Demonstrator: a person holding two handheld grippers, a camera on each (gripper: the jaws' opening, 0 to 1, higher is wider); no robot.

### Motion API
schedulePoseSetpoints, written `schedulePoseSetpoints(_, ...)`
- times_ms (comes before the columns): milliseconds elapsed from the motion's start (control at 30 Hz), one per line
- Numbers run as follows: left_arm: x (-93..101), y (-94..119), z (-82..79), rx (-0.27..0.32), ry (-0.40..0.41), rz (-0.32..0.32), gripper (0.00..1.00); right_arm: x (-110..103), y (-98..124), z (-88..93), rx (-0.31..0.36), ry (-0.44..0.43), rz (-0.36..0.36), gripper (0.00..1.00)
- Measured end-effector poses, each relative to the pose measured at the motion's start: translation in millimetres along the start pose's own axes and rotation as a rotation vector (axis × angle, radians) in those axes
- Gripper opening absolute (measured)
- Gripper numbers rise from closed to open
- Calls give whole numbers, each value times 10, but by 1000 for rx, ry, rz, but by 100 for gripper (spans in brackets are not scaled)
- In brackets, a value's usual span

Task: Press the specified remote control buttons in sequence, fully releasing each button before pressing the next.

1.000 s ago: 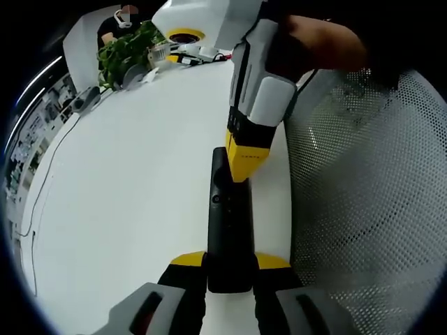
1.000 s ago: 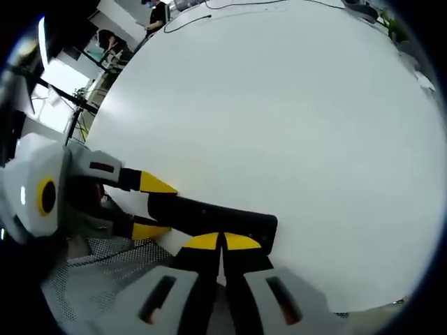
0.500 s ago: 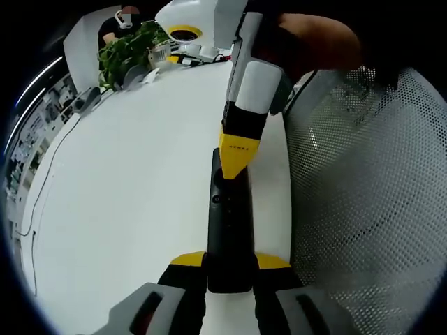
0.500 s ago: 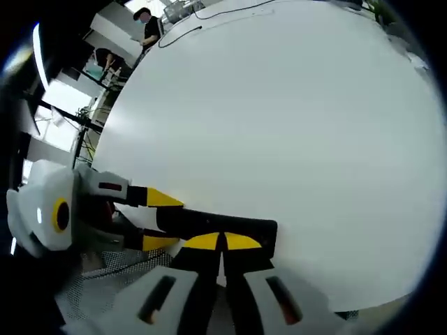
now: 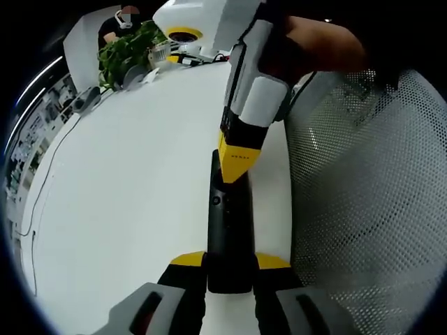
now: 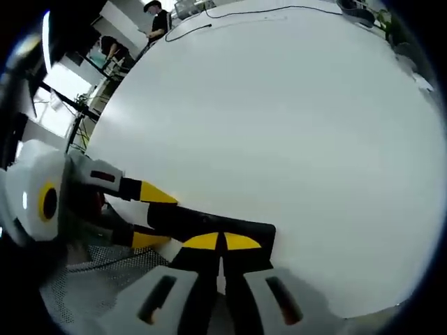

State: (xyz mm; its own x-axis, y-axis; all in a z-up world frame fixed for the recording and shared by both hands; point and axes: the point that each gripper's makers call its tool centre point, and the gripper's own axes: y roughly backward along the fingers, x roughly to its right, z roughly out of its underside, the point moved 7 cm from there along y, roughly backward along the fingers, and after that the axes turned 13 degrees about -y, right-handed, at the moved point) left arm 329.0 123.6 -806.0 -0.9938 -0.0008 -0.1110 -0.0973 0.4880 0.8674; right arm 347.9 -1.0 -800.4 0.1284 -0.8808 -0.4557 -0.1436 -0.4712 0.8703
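Near the white table's (image 5: 126,181) right edge lies the black remote (image 5: 228,230), lengthwise along that edge, with a mesh chair back (image 5: 370,209) just beyond. Pinched at its near end between the left gripper's (image 5: 230,269) yellow-tipped jaws. Wide bare tabletop to the left in the left gripper view; plants (image 5: 129,49) and clutter far off at the back edge. From above comes the right gripper (image 5: 237,164), jaws pressed together, tip down on the remote's upper part near a small round button. Seen from the right gripper view, own closed tips (image 6: 222,242) on the remote (image 6: 209,225), left gripper (image 6: 150,213) clamping from the left, open table (image 6: 293,125) ahead. Against half a second ago, right gripper's tip a little lower along the remote; remote itself unmoved in the left grip.
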Motion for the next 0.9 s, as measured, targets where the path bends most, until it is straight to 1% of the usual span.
schedulePoseSetpoints(233,-1,-2,0,3,12,-3,25,-10,14,13,1,11,-7,0)
schedulePoseSetpoints(467,0,-2,5,5,24,-4,24,-19,25,3,-8,-12,-8,0)
schedulePoseSetpoints(600,9,-9,-12,1,12,-6,24,-23,36,3,-7,-5,-3,0)
schedulePoseSetpoints(700,9,-12,-18,3,11,-6,24,-40,60,-30,14,-10,-29,0)
schedulePoseSetpoints(900,25,-28,-54,8,6,-4,24,-68,45,-31,12,-18,-51,0)
